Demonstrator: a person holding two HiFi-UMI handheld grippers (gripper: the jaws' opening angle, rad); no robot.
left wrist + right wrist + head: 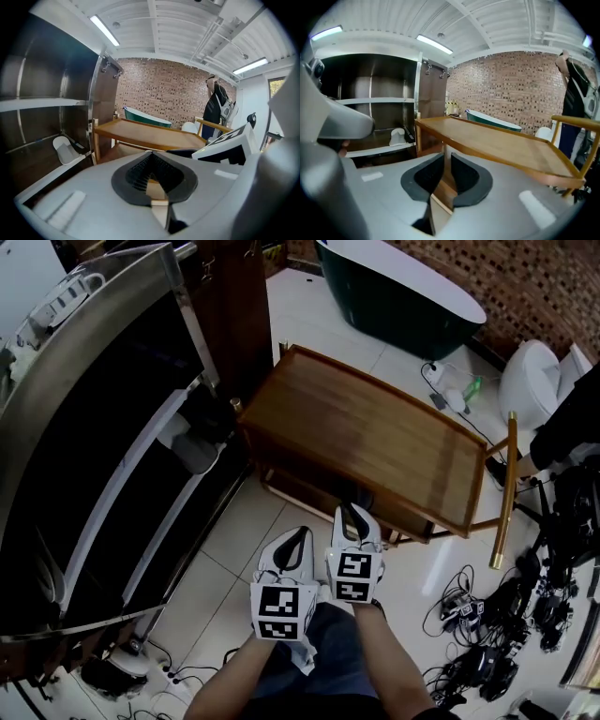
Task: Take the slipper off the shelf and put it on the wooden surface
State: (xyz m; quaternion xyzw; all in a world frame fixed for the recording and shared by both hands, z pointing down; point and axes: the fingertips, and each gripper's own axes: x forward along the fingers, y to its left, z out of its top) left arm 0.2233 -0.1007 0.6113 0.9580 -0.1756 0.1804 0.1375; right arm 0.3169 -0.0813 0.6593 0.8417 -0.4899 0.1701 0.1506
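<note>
Nearest the camera, at the bottom of the head view, two forearms hold the grippers side by side above the tiled floor, both pointing toward the table.

Left gripper [299, 536]: its own view shows the black pads converging until the tips meet. Nothing is between them; only a sliver of wood colour shows through lower down.

Right gripper [352, 514]: just beside the left one and slightly further forward. Its own view shows the pads standing parallel with a narrow slot between them. The slot is empty, and the table edge is visible through it.

Left side: a steel cabinet [112, 324], open toward the person, dark inside, with two pale shelves. The slipper [190, 448], white, lies on the lower shelf [375, 151] at the end nearest the table, well apart from both grippers. A dark object sits just beside it; what it is cannot be told.

Centre: the table [375, 437], a wooden top with a raised rim, stands next to the cabinet and directly ahead of the grippers. A brass-coloured rail [506, 488] rises at its right end.

Beyond the table: a dark green tub [403, 296] with a white rim, against a brick wall.

Right side: a white toilet [527, 381]. Black cables [487, 615] lie tangled on the floor. A person in dark clothing [216, 110] stands past the table's far end.
</note>
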